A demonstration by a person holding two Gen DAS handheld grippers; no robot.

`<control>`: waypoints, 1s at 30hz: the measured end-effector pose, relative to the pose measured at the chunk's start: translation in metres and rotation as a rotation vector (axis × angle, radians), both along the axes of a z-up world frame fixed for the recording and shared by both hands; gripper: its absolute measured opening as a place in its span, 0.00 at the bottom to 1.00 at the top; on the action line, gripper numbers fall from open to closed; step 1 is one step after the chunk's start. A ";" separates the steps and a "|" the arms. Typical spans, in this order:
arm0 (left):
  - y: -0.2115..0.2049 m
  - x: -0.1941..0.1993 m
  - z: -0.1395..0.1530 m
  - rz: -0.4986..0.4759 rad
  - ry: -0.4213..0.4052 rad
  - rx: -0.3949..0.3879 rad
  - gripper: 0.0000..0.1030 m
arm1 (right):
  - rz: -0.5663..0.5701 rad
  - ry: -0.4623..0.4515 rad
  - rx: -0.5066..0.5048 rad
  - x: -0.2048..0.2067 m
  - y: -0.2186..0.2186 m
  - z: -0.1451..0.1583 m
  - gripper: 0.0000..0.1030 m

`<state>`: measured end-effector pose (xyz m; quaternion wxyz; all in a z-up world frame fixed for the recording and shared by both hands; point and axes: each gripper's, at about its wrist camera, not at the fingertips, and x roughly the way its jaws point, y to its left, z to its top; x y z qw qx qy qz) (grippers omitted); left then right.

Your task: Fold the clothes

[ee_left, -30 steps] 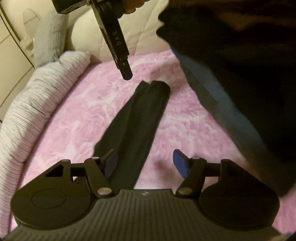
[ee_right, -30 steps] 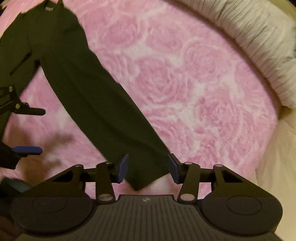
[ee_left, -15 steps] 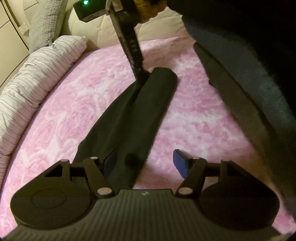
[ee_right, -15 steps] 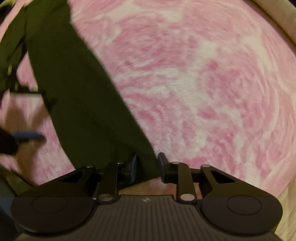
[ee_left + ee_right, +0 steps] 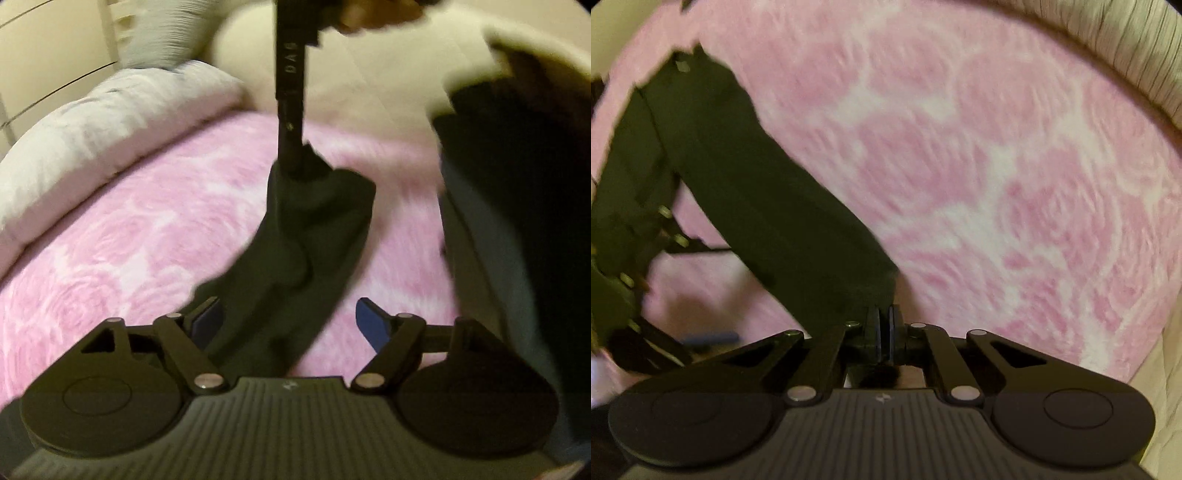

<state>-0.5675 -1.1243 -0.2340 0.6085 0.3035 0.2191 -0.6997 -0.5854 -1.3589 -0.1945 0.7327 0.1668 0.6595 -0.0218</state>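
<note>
While my right hand-held gripper (image 5: 882, 332) pinches the hem of the limp, light trousers (image 5: 757, 199) on the pink bed (image 5: 997, 166), my left hand-held gripper (image 5: 291, 325) is opening astride them, touching nothing.

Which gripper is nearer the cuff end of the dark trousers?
Right. The right gripper is shut on the dark trousers at the cuff; the left gripper straddles them farther along, opening.

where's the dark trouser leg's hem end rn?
The dark trouser leg lies lengthwise on the pink fluffy blanket; in the left wrist view its far hem end is pinched and lifted by the right gripper.
</note>
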 end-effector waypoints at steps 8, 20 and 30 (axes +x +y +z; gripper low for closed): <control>0.067 0.064 0.048 0.252 0.160 -0.077 0.83 | -0.078 -0.145 0.175 0.090 0.059 0.057 0.04; 0.233 0.188 0.038 0.548 0.271 -0.032 0.88 | 0.009 -0.239 0.329 0.274 0.241 0.040 0.04; 0.324 0.272 0.010 0.698 0.272 -0.004 0.87 | 0.145 -0.181 0.357 0.378 0.366 -0.014 0.04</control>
